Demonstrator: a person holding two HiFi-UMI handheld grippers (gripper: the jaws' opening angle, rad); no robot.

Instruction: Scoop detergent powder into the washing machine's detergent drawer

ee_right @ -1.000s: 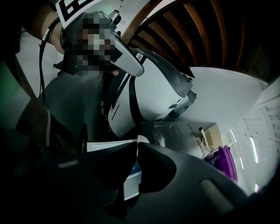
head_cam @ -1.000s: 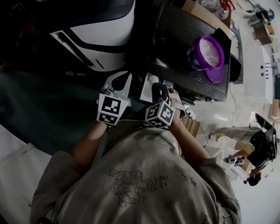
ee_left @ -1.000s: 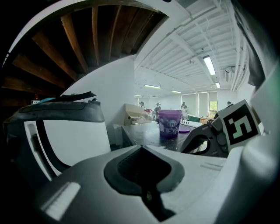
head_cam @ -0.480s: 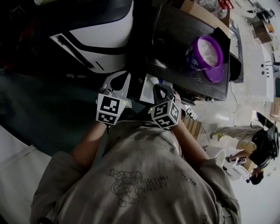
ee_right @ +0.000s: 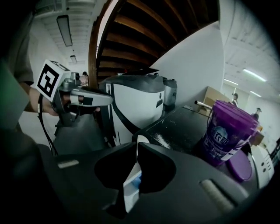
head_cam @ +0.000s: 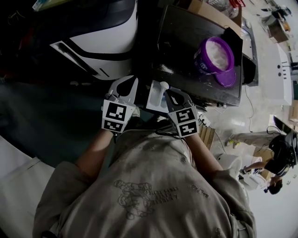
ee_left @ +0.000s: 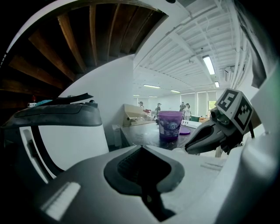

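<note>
An open purple detergent tub point(head_cam: 215, 55) point(ee_right: 225, 138) point(ee_left: 169, 124) holding white powder stands on a black table point(head_cam: 186, 42), its lid point(head_cam: 228, 80) beside it. A white drawer point(head_cam: 154, 95) point(ee_right: 131, 188) with a blue part sticks out at the table's near corner. My right gripper point(head_cam: 166, 90) point(ee_right: 136, 146) hovers over it, shut on a thin white piece that looks like a scoop point(head_cam: 164, 85); its bowl is hard to make out. The left gripper point(head_cam: 129, 80) point(ee_left: 141, 148) is shut with nothing in it, just left of the drawer.
The white and black washing machine point(head_cam: 107, 42) point(ee_right: 135, 109) stands left of the table. Some spilled powder point(ee_right: 162, 140) lies on the tabletop. Cardboard boxes point(head_cam: 205, 7) sit behind the table, and a person point(head_cam: 279, 158) is on the floor at far right.
My right gripper has turned, its marker cube swinging right, and a white piece now shows at its tips. The left gripper has stayed where it was.
</note>
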